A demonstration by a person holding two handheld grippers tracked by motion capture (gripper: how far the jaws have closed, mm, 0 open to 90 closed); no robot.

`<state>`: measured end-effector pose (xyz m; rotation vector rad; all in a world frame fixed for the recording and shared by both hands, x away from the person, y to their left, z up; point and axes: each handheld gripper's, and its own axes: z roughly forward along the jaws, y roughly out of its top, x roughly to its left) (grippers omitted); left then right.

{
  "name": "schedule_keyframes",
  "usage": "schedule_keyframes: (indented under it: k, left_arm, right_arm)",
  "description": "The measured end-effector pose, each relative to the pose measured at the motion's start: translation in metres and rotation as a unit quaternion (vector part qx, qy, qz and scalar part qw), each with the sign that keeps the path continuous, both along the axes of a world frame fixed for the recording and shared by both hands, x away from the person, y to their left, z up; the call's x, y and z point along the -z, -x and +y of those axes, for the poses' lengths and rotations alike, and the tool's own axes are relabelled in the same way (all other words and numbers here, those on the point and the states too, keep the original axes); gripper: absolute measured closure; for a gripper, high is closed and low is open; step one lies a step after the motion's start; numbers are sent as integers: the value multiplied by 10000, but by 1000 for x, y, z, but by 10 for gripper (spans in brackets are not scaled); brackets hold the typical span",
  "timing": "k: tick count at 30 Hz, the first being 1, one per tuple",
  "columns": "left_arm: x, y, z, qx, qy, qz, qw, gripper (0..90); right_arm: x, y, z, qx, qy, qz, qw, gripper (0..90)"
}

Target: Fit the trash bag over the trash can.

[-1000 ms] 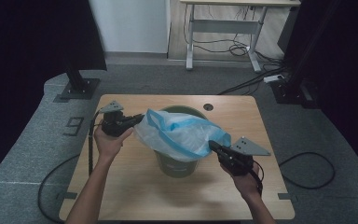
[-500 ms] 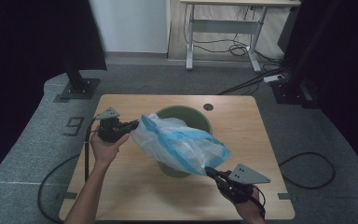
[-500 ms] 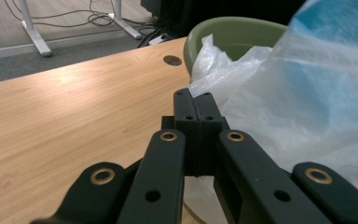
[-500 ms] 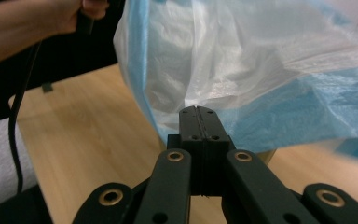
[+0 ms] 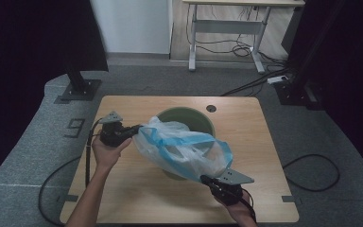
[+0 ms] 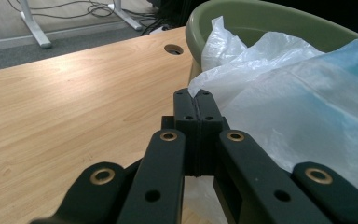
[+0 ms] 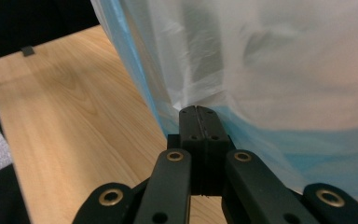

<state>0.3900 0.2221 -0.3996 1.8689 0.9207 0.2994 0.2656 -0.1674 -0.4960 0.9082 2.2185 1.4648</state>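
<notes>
We find both sets of jaws pressed together on thin film: the left gripper [image 6: 197, 100] pinches one edge of the plastic bag [image 5: 182, 149] just beside the rim of the green bin [image 5: 198, 117], and the right gripper [image 7: 197, 112] pinches the opposite edge, low and near the table's [image 5: 264, 142] front edge. The bag, clear with a blue band, hangs stretched between them, draped across the bin's mouth and over its near side. In our judgement the step is seating the bag's opening around the rim. To do it well, we should hold both pinches firm, keep the film taut, and draw each edge down outside the rim evenly so neither side slips or tears.
</notes>
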Motion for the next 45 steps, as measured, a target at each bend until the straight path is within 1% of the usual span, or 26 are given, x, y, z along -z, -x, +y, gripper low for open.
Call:
schedule_keyframes:
  k: [2, 3, 4, 6, 8, 9, 10, 11, 14, 17, 19, 21, 23, 24, 25, 27, 29, 31, 32, 33, 35, 37, 39, 41, 43, 45]
  left_arm:
    - [0, 0, 0, 5, 24, 3, 10000, 900]
    - [1, 0, 0, 5, 31, -5, 10000, 900]
    - [1, 1, 0, 11, 32, -3, 10000, 900]
    - [2, 0, 0, 18, 38, -7, 10000, 900]
    - [2, 0, 0, 26, 61, -9, 10000, 900]
    - [2, 0, 0, 28, 64, -13, 10000, 900]
    - [3, 0, 0, 24, 80, -20, 10000, 900]
    - [3, 0, 1, 19, 91, -15, 10000, 900]
    - [3, 1, 1, 14, 102, -12, 9999, 900]
    - [3, 2, 1, 17, 99, -15, 9999, 900]
    - [2, 3, 1, 12, 107, -26, 9999, 900]
    - [2, 2, 2, 13, 97, -35, 9999, 900]
    - [1, 2, 2, 18, 86, -29, 10000, 900]
    - [1, 2, 2, 18, 86, -29, 10000, 900]
    - [1, 2, 2, 21, 85, -26, 10000, 900]
    - [1, 2, 2, 23, 83, -25, 10000, 900]
    - [1, 2, 1, 23, 90, -35, 10000, 900]
    - [0, 3, 1, 35, 81, -52, 9999, 900]
    - [0, 4, 1, 46, 75, -64, 9999, 900]
    - [-1, 4, 1, 51, 76, -69, 9999, 900]
    - [-1, 4, 2, 61, 73, -81, 9999, 900]
    - [-2, 4, 2, 69, 69, -90, 9999, 900]
    - [-2, 4, 2, 74, 57, -102, 9999, 900]
    - [-3, 4, 2, 72, 15, -116, 9999, 900]
    - [-4, 3, 2, 49, -14, -121, 9999, 900]
    - [-5, 1, 3, 21, -64, -130, 9999, 900]
  right_arm:
    - [7, -4, 0, 20, -64, 89, 9999, 889]
    - [10, -4, -1, 8, -178, 108, 9998, 887]
    - [11, -3, -2, -1, -230, 89, 9997, 882]
    - [7, 4, -5, 27, -297, -14, 9996, 770]
    - [-1, 17, -10, 52, -392, -188, 9990, 646]
    - [-8, 26, -15, 108, -443, -303, 9985, 609]
    - [-12, 31, -19, 120, -468, -364, 9982, 596]
    - [-19, 40, -25, 147, -527, -468, 9974, 584]
    - [-34, 56, -38, 177, -612, -652, 9958, 567]
    - [-51, 60, -50, 291, -548, -882, 9942, 557]
    - [-61, 55, -57, 414, -538, -988, 9928, 554]
    - [-71, 44, -64, 547, -569, -1076, 9911, 553]
    - [-79, 28, -69, 648, -644, -1090, 9898, 538]
    - [-83, 16, -71, 709, -676, -1086, 9892, 527]
    - [-85, 8, -71, 730, -693, -1057, 9893, 516]
    - [-91, -14, -70, 752, -626, -990, 9903, 498]
    - [-94, -34, -67, 611, -582, -901, 9924, 486]
    - [-97, -49, -61, 492, -483, -819, 9943, 484]
    - [-98, -55, -58, 420, -474, -738, 9953, 487]
    - [-98, -59, -53, 353, -368, -736, 9960, 494]
    - [-97, -62, -46, 285, -205, -731, 9967, 515]
    - [-96, -64, -41, 209, -129, -759, 9968, 601]
    - [-95, -66, -39, 175, -115, -680, 9975, 752]
    - [-96, -67, -37, 195, -74, -616, 9979, 876]
    - [-97, -69, -37, 213, -37, -595, 9980, 887]
    - [-100, -71, -37, 256, -80, -617, 9977, 888]
